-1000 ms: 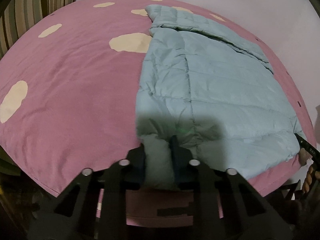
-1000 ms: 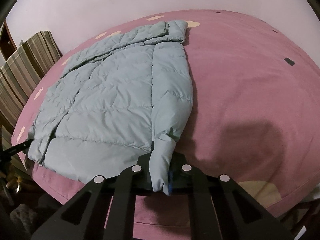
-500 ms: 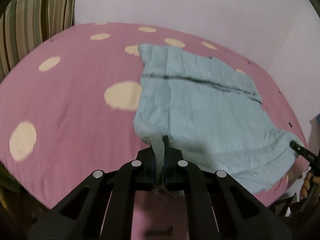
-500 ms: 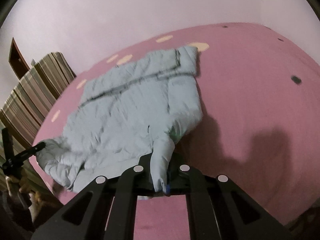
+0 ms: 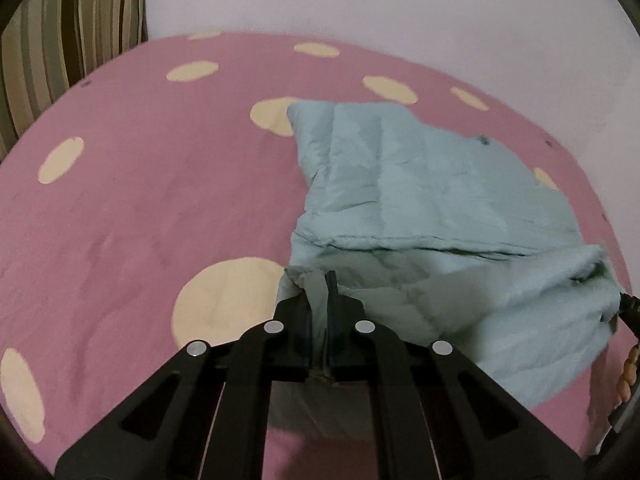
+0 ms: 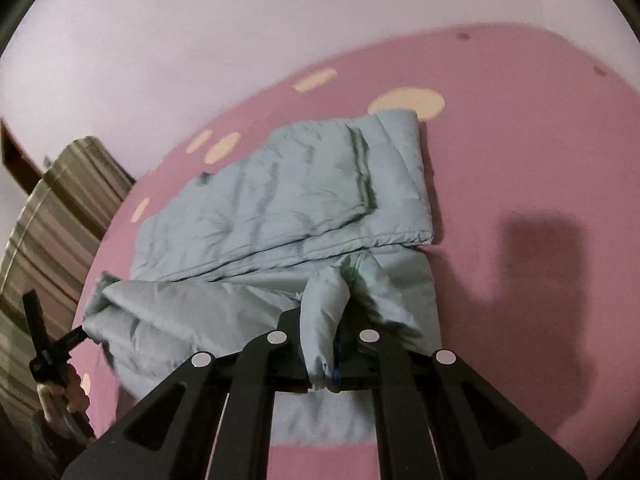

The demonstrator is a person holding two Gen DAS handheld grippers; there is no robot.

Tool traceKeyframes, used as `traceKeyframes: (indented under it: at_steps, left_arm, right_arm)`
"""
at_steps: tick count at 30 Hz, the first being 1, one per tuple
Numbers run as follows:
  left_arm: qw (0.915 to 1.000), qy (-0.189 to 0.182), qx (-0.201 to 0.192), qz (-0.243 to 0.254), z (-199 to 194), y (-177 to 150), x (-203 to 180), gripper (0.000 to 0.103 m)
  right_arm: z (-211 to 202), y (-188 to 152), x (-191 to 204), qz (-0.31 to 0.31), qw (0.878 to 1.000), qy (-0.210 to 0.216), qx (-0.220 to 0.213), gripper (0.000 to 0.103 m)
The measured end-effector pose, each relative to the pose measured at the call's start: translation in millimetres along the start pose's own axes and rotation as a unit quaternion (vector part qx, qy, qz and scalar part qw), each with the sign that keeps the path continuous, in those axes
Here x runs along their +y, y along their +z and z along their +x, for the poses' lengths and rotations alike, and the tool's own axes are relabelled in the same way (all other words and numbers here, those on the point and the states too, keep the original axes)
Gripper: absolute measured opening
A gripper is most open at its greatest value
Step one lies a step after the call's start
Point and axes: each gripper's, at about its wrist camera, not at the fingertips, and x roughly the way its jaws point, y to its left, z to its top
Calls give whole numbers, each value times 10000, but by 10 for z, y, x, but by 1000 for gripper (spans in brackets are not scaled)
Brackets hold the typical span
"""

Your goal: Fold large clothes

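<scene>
A pale blue quilted puffer jacket (image 5: 420, 184) lies on a pink bed cover with cream spots (image 5: 160, 200). My left gripper (image 5: 319, 304) is shut on the jacket's near hem corner and holds it lifted over the jacket's lower part. My right gripper (image 6: 326, 344) is shut on the opposite hem corner of the jacket (image 6: 288, 208), also lifted. The hem hangs between the two grippers, folded up towards the collar end. The right gripper's tip shows at the right edge of the left wrist view (image 5: 630, 308), and the left gripper shows at the left of the right wrist view (image 6: 60, 344).
A striped brown and green cushion (image 5: 60, 40) stands at the bed's far left corner, also in the right wrist view (image 6: 52, 232). A pale wall (image 5: 400, 8) runs behind the bed. The bed cover (image 6: 540, 160) stretches out right of the jacket.
Both grippers have lifted the jacket's hem and carried it forward over the jacket's body, so the lower half now folds up towards the collar.
</scene>
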Motion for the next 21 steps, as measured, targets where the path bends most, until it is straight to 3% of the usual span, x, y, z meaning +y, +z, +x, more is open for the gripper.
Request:
traceKeyframes:
  at_steps: [5, 9, 12, 13, 14, 18, 21]
  left_arm:
    - [9997, 50, 86, 207, 225, 53, -34, 5]
    - [9995, 81, -54, 288, 155, 99, -52, 11]
    - [9997, -124, -189, 48, -1, 138, 23, 37]
    - [9995, -113, -279, -44, -58, 153, 58, 53]
    - [9992, -46, -391, -112, -113, 167, 80, 62]
    - [9973, 37, -668, -290, -331, 198, 236, 63]
    - [9971, 56, -672, -354, -393, 147, 338, 63]
  right_arm:
    - [359, 50, -129, 169, 9994, -83, 274, 6]
    - [323, 82, -107, 139, 9996, -64, 221, 8]
    - [211, 105, -129, 178, 9998, 30, 126, 13]
    - [163, 102, -153, 207, 9997, 72, 94, 16]
    - [102, 101, -172, 249, 9996, 124, 43, 19]
    - [-75, 115, -218, 326, 9992, 187, -130, 29]
    - [-231, 117, -265, 383, 9986, 114, -353, 44]
